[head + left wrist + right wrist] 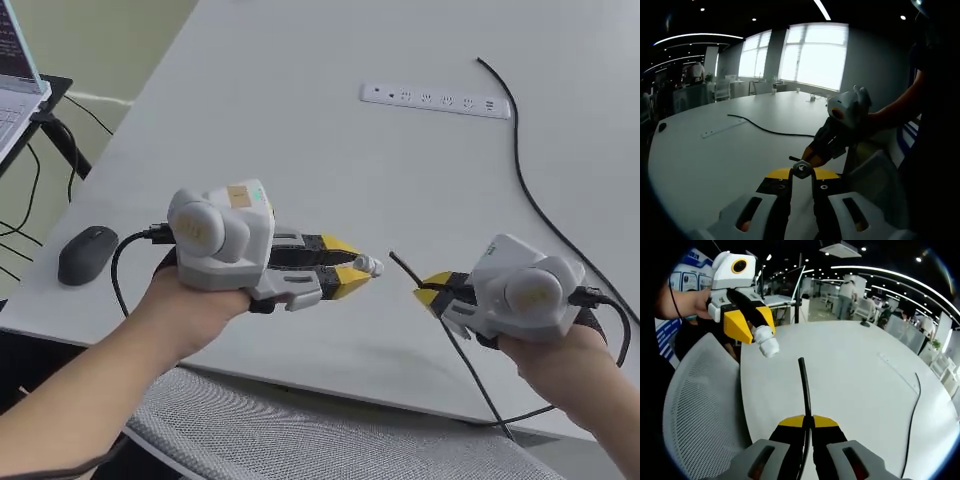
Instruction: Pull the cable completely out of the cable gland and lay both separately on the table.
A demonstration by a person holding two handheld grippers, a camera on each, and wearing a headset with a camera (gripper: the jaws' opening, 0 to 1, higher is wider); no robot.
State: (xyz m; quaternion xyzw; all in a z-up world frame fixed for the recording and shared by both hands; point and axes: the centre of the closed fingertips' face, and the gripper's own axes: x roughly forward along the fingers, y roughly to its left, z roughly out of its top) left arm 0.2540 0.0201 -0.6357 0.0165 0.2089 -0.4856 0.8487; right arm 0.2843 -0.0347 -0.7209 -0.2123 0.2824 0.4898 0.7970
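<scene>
The thin black cable is out of the small white plastic cable gland; neither lies on the table yet.
The left gripper is clamped on the gland, and the right gripper pinches the cable, whose free end stands apart from the gland. Both hang over the near edge of the white table. The gland looks empty, I think. What is left is to lay the two down separately.

Even, soft light fills the sharp head view over the pale grey counter with faint shadows, while both gripper views bend strongly at their edges, the left one dim against blown-out bright windows.
</scene>
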